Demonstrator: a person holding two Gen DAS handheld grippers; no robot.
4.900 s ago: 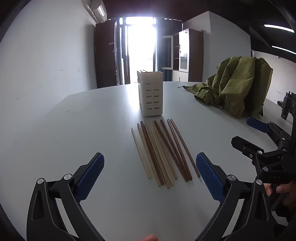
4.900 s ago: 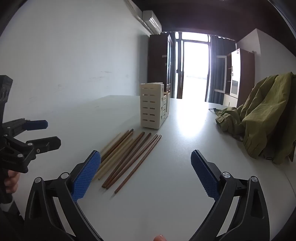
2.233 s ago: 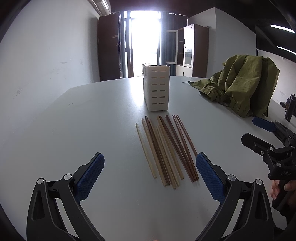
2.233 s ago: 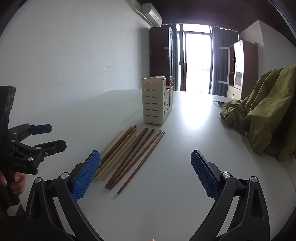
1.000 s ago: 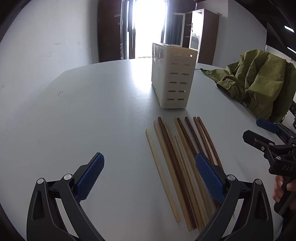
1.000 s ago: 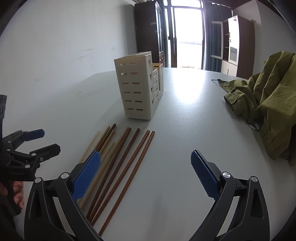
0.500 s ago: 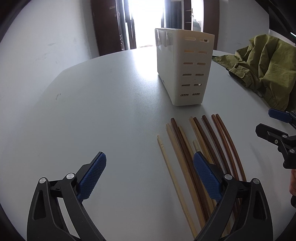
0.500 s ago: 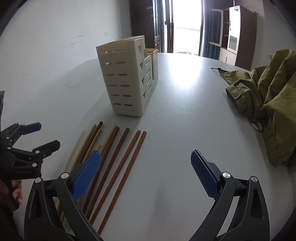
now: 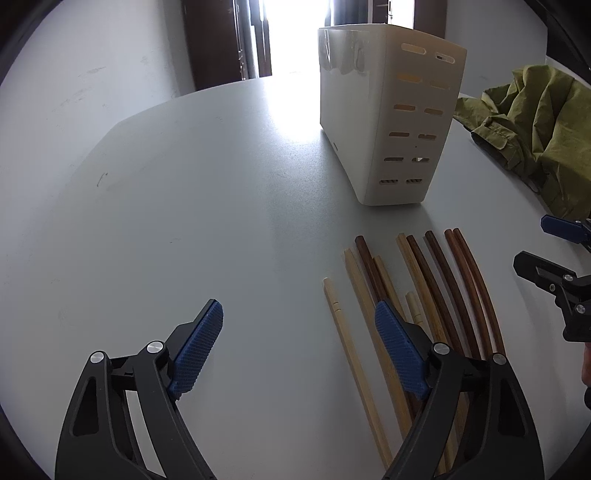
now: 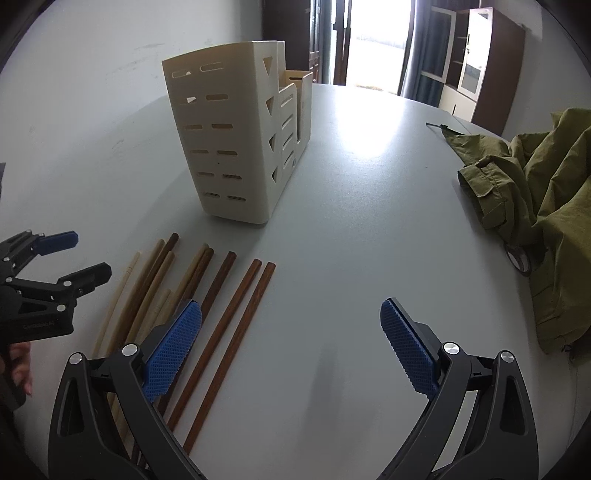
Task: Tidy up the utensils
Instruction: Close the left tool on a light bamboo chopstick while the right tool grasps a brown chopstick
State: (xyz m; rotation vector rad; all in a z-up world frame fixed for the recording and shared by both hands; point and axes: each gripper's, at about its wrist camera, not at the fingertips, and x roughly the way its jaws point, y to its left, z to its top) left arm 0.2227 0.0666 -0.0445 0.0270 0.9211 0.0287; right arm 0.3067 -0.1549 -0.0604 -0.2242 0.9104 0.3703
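Observation:
Several light and dark wooden chopsticks (image 9: 417,291) lie side by side on the white table (image 9: 184,221), in front of a cream slotted utensil holder (image 9: 391,122). My left gripper (image 9: 299,343) is open and empty, low over the table just left of the chopsticks; its right pad overlaps them. In the right wrist view the chopsticks (image 10: 221,295) lie at lower left and the holder (image 10: 240,133) stands behind them. My right gripper (image 10: 291,343) is open and empty, just right of the chopsticks. Each gripper shows at the edge of the other's view.
A crumpled olive-green jacket (image 10: 535,206) lies on the table's right side, also in the left wrist view (image 9: 528,122). Dark cabinets and a bright doorway (image 10: 373,33) stand beyond the far table edge. A white wall (image 9: 92,74) runs along the left.
Both grippers have moved forward and down toward the chopsticks and holder, which now look larger and closer. Both stay open and empty.

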